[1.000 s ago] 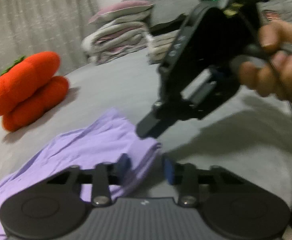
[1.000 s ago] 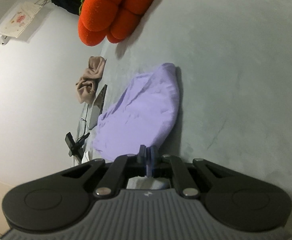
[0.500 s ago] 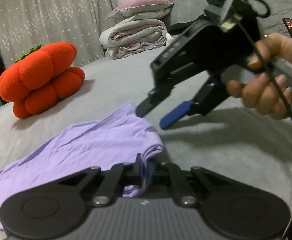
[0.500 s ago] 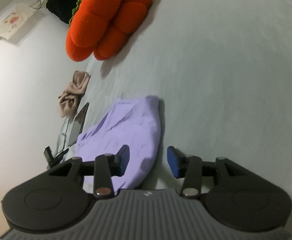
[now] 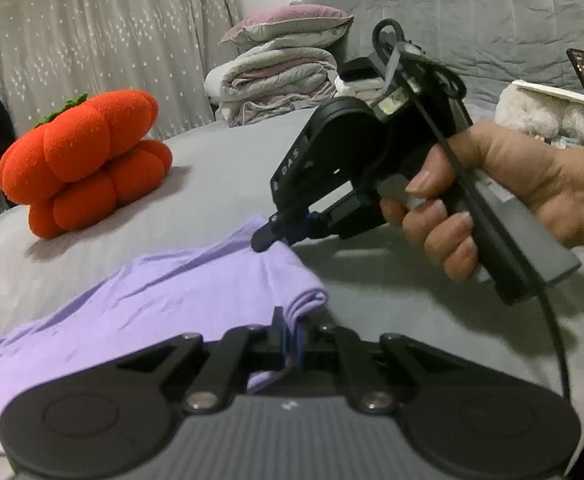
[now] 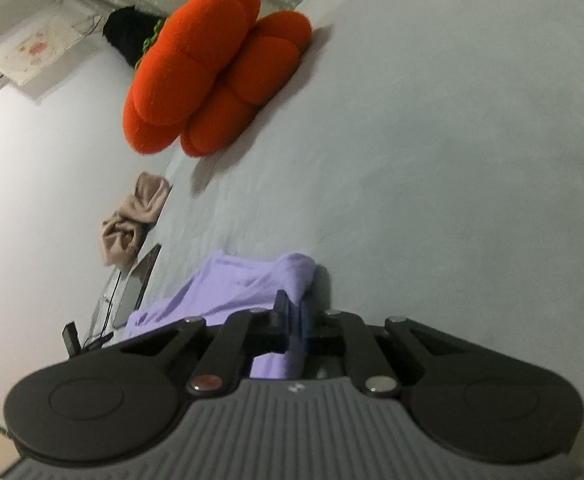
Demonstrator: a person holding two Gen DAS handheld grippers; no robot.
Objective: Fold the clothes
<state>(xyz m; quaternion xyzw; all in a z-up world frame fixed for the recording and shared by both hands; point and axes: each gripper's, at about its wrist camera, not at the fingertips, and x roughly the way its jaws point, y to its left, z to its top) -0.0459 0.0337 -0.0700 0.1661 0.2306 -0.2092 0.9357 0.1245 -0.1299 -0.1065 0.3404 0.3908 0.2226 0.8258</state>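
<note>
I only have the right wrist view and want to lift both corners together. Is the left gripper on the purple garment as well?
Observer: Yes. The left gripper is shut on the near corner of the purple garment, at its folded end.
Operator: And where does my right gripper sit from there?
Observer: The right gripper pinches the far corner of that same folded end.
Operator: Anything beyond the garment on that side?
Observer: A stack of folded blankets with a pillow on top, apart from the garment.
</note>
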